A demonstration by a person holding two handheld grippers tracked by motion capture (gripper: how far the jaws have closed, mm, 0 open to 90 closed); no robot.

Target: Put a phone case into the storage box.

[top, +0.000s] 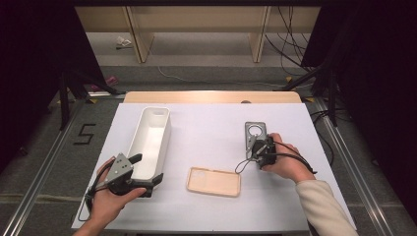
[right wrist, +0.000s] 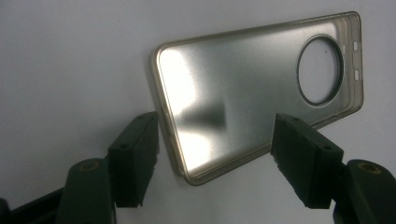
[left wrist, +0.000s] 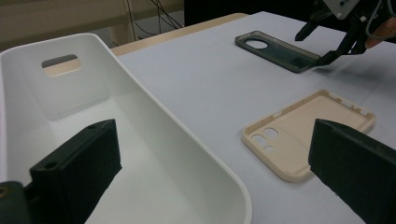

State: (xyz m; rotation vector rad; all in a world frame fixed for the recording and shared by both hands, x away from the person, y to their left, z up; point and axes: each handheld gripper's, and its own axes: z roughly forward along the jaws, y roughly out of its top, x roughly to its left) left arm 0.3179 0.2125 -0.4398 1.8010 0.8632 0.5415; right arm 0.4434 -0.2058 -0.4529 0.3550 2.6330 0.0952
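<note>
Grey and see-through, the dark phone case [top: 255,133] lies on the white table [top: 211,128] in the high view, right gripper [top: 258,150] at its near end. From the left gripper view, the left gripper [left wrist: 210,163] gapes empty over the white bin [left wrist: 154,121] wall, beige case [left wrist: 310,130] beyond. Right gripper view: spread jaws straddle the case's corner; whether they press it I cannot tell.

- The high view is evenly lit from above: the white table [top: 211,132] is bright, its surroundings fall to black at both sides.
- Shadows on the table are faint and soft.
- The right gripper view shows strong glare on the grey phone case [right wrist: 252,93]; the black jaws there are soft and out of focus.
- All pictures are slightly grainy.
</note>
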